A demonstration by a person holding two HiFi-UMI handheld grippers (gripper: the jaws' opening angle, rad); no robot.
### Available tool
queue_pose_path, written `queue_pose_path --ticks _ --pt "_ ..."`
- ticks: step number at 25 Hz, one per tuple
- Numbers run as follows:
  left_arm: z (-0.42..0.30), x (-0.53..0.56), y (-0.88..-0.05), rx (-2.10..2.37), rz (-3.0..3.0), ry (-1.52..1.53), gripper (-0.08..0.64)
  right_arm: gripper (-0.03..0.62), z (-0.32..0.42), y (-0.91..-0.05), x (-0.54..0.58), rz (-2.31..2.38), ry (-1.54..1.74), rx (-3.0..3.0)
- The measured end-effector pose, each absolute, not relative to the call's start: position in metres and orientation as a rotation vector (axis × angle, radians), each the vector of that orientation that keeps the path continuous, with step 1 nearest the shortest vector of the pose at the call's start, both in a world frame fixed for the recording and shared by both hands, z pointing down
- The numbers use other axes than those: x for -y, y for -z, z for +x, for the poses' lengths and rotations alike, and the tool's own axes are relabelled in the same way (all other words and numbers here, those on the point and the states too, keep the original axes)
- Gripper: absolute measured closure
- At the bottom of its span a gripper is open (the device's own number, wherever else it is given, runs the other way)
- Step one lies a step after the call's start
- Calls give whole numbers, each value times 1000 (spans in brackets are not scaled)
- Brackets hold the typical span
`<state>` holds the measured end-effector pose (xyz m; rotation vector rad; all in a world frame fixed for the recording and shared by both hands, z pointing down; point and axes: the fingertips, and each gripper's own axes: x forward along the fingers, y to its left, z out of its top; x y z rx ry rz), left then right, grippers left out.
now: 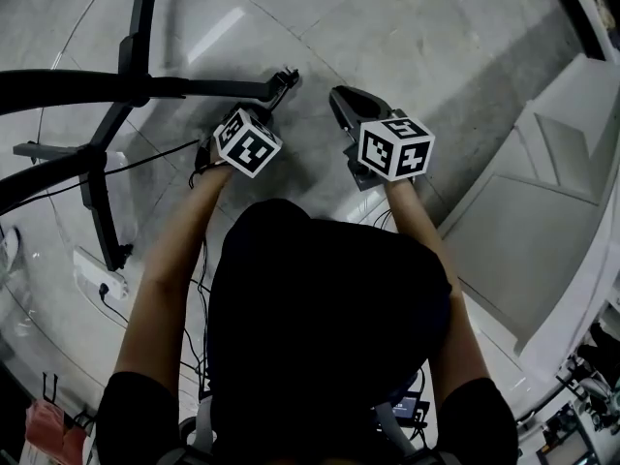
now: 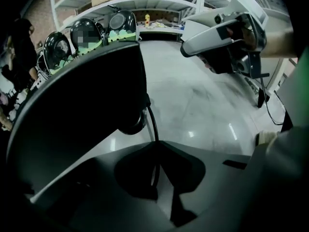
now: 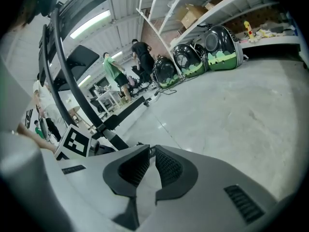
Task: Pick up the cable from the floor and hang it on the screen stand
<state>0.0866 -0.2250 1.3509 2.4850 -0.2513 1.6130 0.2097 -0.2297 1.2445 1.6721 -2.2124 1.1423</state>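
Note:
A thin black cable [image 1: 145,160] trails over the pale floor from the left gripper toward the left. My left gripper [image 1: 288,77] is tilted steeply down at the end of the black screen stand [image 1: 126,90] arm, shut on the cable. In the left gripper view the cable [image 2: 153,122] rises from between the closed left gripper [image 2: 155,145] jaws toward a round black stand part [image 2: 82,105]. My right gripper [image 1: 347,100] hovers just right of it, shut with nothing in it. In the right gripper view the right gripper [image 3: 151,153] pads nearly touch, and the stand poles [image 3: 72,88] rise at the left.
A white power strip [image 1: 97,272] lies by a stand leg at the lower left. White steps [image 1: 542,211] fill the right side. More cables [image 1: 199,289] run near the person's left arm. Far off stand people [image 3: 113,71], domed cases [image 3: 198,54] and shelves.

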Motion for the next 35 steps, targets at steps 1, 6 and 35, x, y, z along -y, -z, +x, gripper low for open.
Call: queue_pose_path --ticks 1,6,35 --pt "89 223 -1349 251 2488 -1581 538 554 210 -1245 230 1678 -1141 2208" --pt "102 216 -1333 218 2502 -1460 540 554 217 -1244 230 1762 -1173 2179" --pt "151 191 -1058 178 2354 -1268 541 554 256 -1009 166 2064 -1367 1895"
